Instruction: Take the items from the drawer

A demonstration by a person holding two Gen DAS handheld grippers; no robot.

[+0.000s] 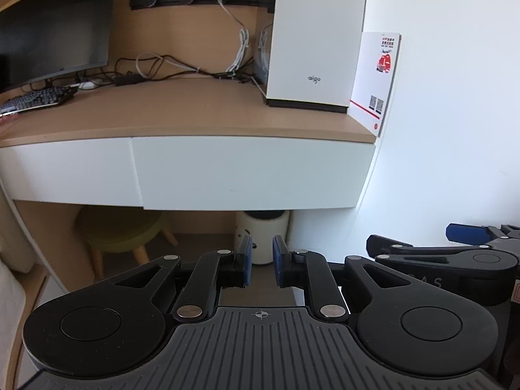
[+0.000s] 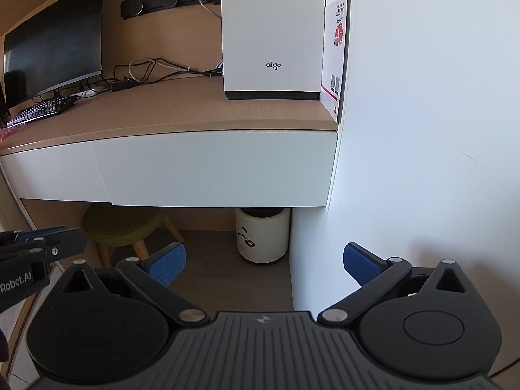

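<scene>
Before the closed drawer [image 2: 214, 169], left claw [image 1: 261, 261] nearly shut (empty), right claw [image 2: 265, 265] wide, empty.

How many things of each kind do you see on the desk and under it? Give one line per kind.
On the desk:
monitor: 1
keyboard: 1
white computer case: 1
white card: 1
Under the desk:
drawer fronts: 2
green stool: 1
white bin: 1
Total: 8

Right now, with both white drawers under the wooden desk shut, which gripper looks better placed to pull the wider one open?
Probably the right gripper: its blue pads stand wide apart, ready to grip, facing the wide white drawer front. The left gripper is nearly shut and must open first. Neither touches the drawer.
</scene>
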